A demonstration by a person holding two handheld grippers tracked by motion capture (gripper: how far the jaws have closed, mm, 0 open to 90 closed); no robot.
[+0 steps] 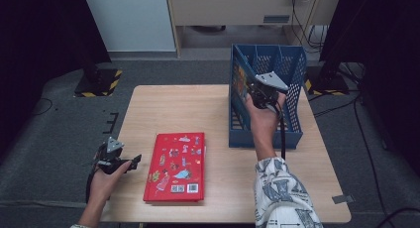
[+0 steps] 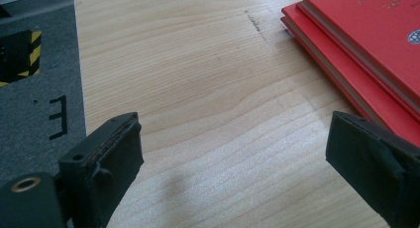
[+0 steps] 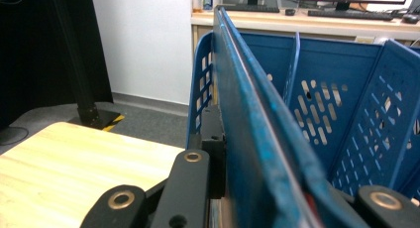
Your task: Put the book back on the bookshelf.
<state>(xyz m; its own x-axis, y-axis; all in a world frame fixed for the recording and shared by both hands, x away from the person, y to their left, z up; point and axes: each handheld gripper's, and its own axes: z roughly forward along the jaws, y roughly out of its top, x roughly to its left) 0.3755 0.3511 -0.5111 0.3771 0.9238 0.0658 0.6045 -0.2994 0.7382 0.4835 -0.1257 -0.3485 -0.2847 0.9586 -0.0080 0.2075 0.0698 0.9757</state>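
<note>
The right gripper (image 1: 257,96) pinches what looks like a book (image 3: 257,139) in the blue rack (image 1: 292,64); tilted, it could jam. The left gripper (image 1: 130,162) is spread, holding nothing.

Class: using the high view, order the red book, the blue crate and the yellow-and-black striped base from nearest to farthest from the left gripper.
1. Red book, just right of the left gripper on the table.
2. Yellow-and-black striped base, on the floor beyond it.
3. Blue crate, at the table's far right.
</note>
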